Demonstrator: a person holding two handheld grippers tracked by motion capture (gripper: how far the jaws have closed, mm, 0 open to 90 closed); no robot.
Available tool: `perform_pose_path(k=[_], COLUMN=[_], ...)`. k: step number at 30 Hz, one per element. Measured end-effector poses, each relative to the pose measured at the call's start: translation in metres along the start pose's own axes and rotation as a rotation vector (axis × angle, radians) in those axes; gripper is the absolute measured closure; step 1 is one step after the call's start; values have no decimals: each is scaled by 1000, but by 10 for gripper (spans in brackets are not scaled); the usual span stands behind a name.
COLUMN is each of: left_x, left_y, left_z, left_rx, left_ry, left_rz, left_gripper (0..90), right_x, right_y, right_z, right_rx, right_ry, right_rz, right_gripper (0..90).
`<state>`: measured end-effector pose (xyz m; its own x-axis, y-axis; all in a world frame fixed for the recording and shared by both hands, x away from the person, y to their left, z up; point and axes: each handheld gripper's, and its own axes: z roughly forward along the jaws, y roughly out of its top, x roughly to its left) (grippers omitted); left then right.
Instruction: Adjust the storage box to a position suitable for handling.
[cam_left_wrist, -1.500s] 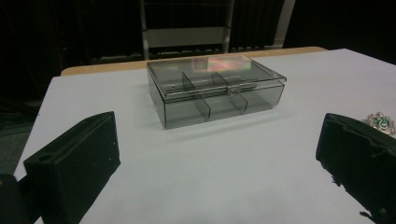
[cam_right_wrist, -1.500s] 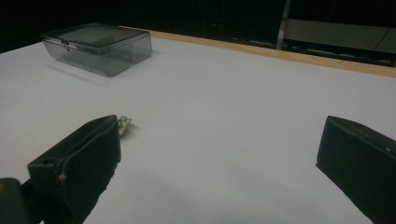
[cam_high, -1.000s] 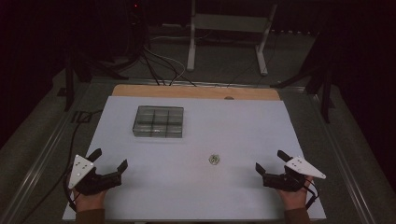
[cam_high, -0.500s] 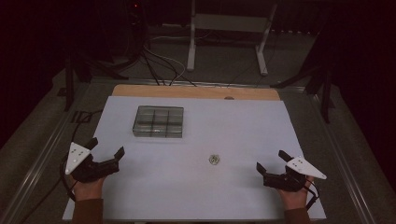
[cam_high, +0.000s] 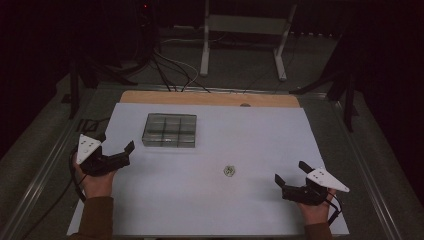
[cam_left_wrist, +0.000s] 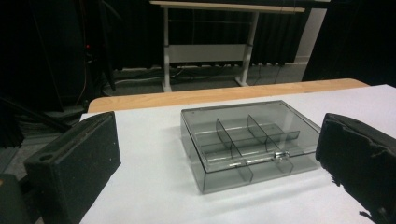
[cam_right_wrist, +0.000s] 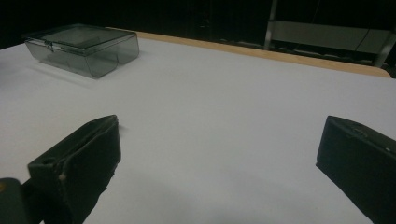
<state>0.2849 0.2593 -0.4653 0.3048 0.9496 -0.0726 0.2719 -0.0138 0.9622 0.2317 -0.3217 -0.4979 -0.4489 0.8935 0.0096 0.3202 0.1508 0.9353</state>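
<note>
A matte white tabletop (cam_high: 215, 200) with a wooden far edge carries a smoky clear plastic box (cam_high: 170, 130), lid shut, divided inside. Left tongs (cam_high: 121, 152) gape empty just beside it; right tongs (cam_high: 290, 172) gape empty well apart. A small object (cam_high: 229, 170), possibly metallic, is too tiny to identify.

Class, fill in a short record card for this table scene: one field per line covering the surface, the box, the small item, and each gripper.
surface: white table cover with a wooden strip along the far edge
box: clear compartment box, lid closed, resting far-left on the cover
small item: small pale object near the middle, too small to identify
left gripper: open, aimed at the box, apart from it
right gripper: open, near the right front edge, holding nothing
</note>
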Motion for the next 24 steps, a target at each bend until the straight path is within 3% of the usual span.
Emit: perform_pose_path(k=[14, 24], left_x=[7, 8], left_y=[10, 16], left_z=[32, 59], left_rx=[30, 106], left_ry=[39, 59], left_rz=[7, 6], left_gripper=[21, 87], right_x=[0, -1], right_y=[0, 0], right_z=[0, 0], right_rx=[0, -2], right_ry=[1, -1], right_rz=[8, 10], right_gripper=[0, 0])
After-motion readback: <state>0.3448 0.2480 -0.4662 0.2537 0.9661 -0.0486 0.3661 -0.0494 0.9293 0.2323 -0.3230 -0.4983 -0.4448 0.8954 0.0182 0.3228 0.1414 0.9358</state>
